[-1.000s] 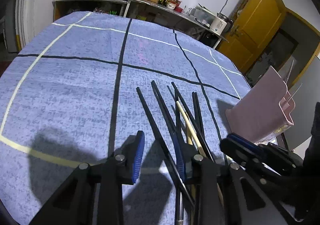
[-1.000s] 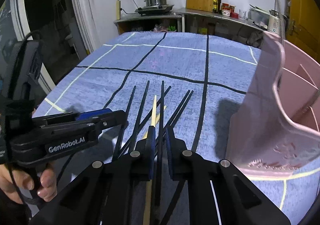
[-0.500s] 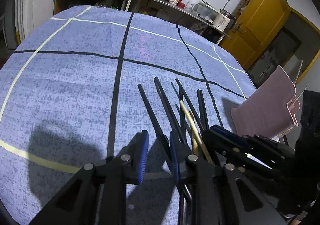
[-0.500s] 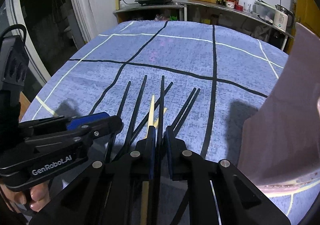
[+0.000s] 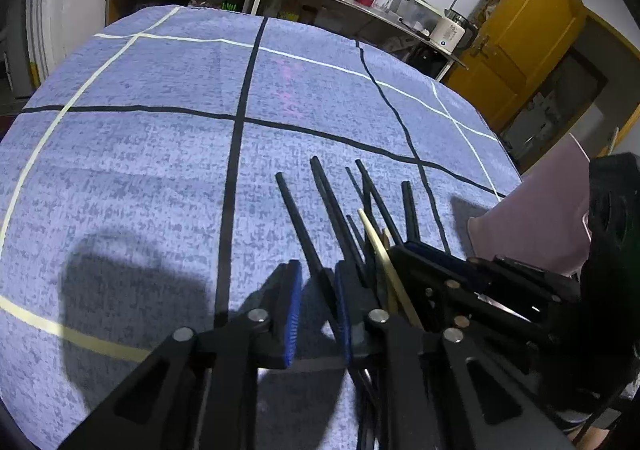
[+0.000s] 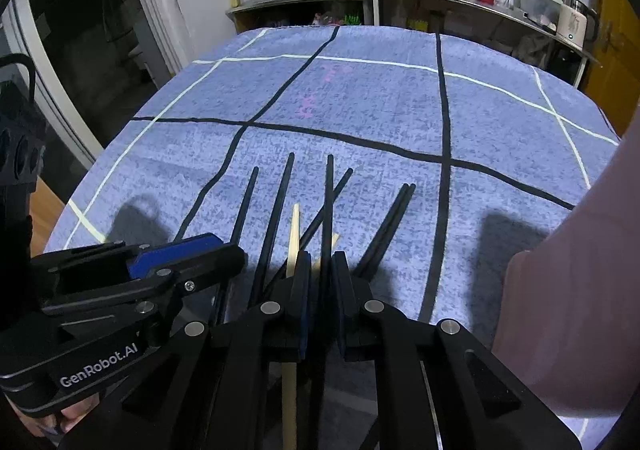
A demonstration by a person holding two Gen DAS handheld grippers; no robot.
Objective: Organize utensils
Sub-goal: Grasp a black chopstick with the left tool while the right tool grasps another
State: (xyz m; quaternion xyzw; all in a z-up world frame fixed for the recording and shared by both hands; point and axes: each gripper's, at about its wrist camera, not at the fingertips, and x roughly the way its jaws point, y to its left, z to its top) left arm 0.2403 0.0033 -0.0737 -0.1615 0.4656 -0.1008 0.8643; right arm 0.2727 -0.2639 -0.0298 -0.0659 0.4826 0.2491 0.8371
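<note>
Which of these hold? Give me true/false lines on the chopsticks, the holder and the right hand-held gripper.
1. The tablecloth is blue with black and pale lines. True.
2. Every chopstick is black. False: a pale wooden chopstick lies among the black chopsticks.
3. The right hand-held gripper is shut on one black chopstick. True.
4. The pink holder stands left of the chopsticks. False: it stands to their right.
</note>
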